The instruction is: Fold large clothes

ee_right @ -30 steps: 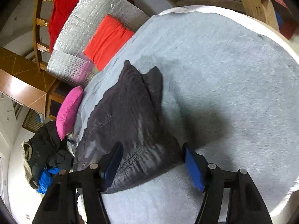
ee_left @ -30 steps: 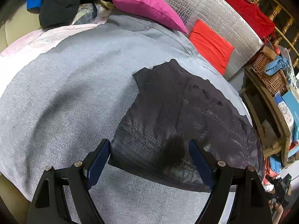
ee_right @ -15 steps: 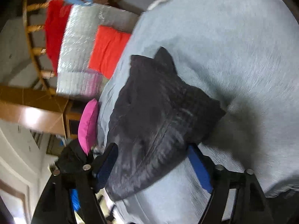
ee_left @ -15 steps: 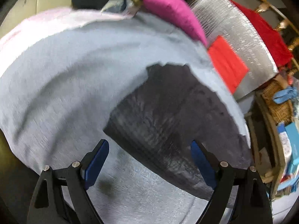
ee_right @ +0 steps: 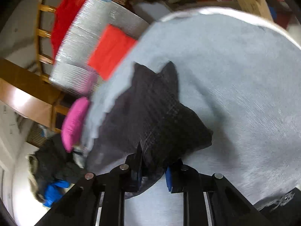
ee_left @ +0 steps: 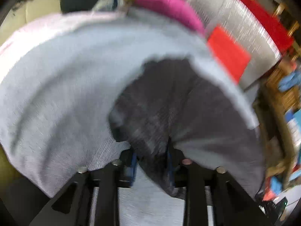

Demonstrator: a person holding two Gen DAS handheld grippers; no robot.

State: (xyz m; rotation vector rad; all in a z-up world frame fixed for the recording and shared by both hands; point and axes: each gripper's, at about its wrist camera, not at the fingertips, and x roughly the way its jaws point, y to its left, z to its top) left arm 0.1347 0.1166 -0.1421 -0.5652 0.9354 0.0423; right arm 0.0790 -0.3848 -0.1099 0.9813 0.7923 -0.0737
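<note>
A dark grey garment (ee_left: 169,101) lies on a light grey bed cover (ee_left: 62,86). My left gripper (ee_left: 151,160) has its jaws closing, and the blue pads pinch a bunched near edge of the garment between them. In the right wrist view the same dark garment (ee_right: 156,113) spreads away from my right gripper (ee_right: 153,171), whose jaws are also closing and grip a fold of its near edge. The cloth rises in a ridge at each grip. Both views are blurred.
A pink pillow (ee_left: 165,3), a red cushion (ee_left: 227,52) and a silver padded mat (ee_left: 235,20) lie at the far side of the bed. A pile of dark clothes (ee_right: 54,162) sits past the pillow. Wooden furniture and a wicker basket (ee_left: 278,86) stand beside the bed.
Both grippers went from wide open around the garment's edge to closed on it. The garment edge now bunches up between each pair of pads, and both cameras sit closer to the cloth.
</note>
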